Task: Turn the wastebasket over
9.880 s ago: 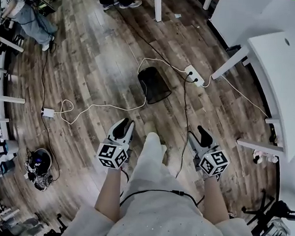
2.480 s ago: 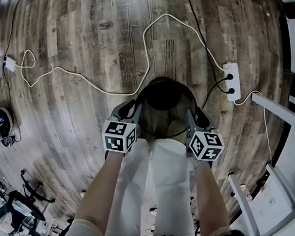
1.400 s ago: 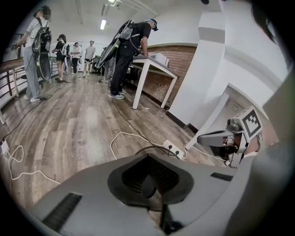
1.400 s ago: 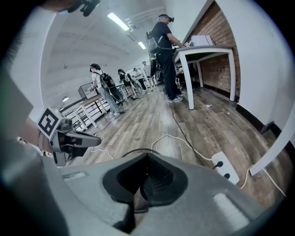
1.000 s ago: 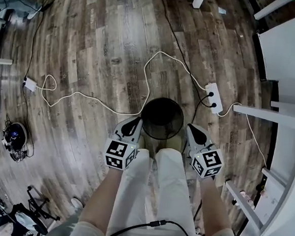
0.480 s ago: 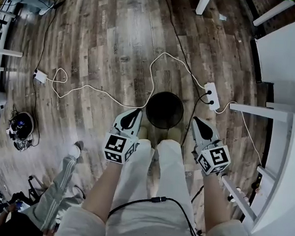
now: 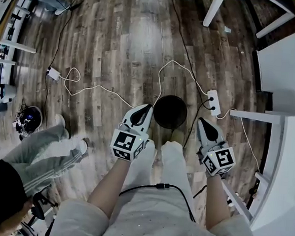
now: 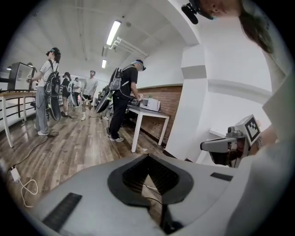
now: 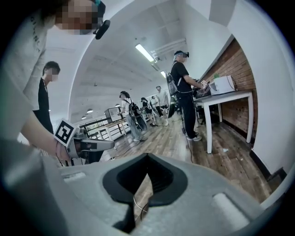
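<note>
The black mesh wastebasket [image 7: 170, 111] stands on the wooden floor just ahead of the person's feet and shows as a dark round shape from above. My left gripper [image 7: 146, 109] hangs high above the floor to the basket's left, its jaws shut with nothing between them. My right gripper [image 7: 201, 122] is at the same height to the basket's right, also shut and empty. Neither touches the basket. The left gripper view [image 8: 148, 157] and the right gripper view [image 9: 147, 157] show closed jaws pointing across the room, with the basket out of sight.
A white power strip [image 7: 214, 102] with black plugs lies right of the basket, and a white cable [image 7: 114, 89] runs left to an adapter [image 7: 53, 73]. A white table [image 7: 288, 75] stands on the right. A person in grey trousers [image 7: 43, 152] stands at the lower left.
Both grippers have risen, away from the basket on the floor, which now looks smaller. The person at the lower left has come further into view.
</note>
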The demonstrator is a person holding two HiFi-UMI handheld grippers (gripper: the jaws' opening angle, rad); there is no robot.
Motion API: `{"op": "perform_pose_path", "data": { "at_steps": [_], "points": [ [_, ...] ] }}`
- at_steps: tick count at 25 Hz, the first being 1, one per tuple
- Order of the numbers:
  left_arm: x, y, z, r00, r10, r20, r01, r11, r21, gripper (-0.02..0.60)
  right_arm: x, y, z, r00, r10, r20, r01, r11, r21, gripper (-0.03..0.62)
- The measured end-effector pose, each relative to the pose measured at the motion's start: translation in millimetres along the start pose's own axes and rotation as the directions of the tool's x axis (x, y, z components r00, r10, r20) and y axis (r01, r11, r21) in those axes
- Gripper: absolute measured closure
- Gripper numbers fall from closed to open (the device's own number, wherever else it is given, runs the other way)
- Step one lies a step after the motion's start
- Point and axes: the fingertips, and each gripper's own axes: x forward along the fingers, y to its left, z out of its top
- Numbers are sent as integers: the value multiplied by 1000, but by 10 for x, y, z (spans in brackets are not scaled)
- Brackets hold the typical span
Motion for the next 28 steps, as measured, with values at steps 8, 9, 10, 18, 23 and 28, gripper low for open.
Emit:
{"op": "perform_pose_path", "data": {
  "at_steps": [8, 9, 10, 18, 23, 28],
  "points": [
    [-299, -44, 843, 993, -1, 119, -5, 998, 57, 583, -235, 206, 726, 998, 8, 60, -5, 998, -56, 595],
    [-344, -3, 937, 991, 13, 136, -21, 998, 57, 583, -258, 212, 799, 998, 7, 66, -3, 998, -60, 595],
    [-384, 43, 1028, 988, 27, 152, -35, 998, 53, 583, -276, 219, 875, 997, 6, 73, -2, 998, -64, 595],
    [-574, 45, 1519, 976, 38, 217, -55, 996, 73, 583, -446, 321, 1389, 991, 15, 130, -4, 996, -90, 595],
    [-602, -32, 1783, 965, -5, 262, -12, 998, 63, 583, -473, 418, 1678, 986, 23, 166, -3, 993, -118, 595],
    [-654, -139, 1964, 957, -56, 284, 38, 997, 68, 583, -578, 472, 1856, 980, 23, 200, 2, 992, -126, 595]
  ]
}}
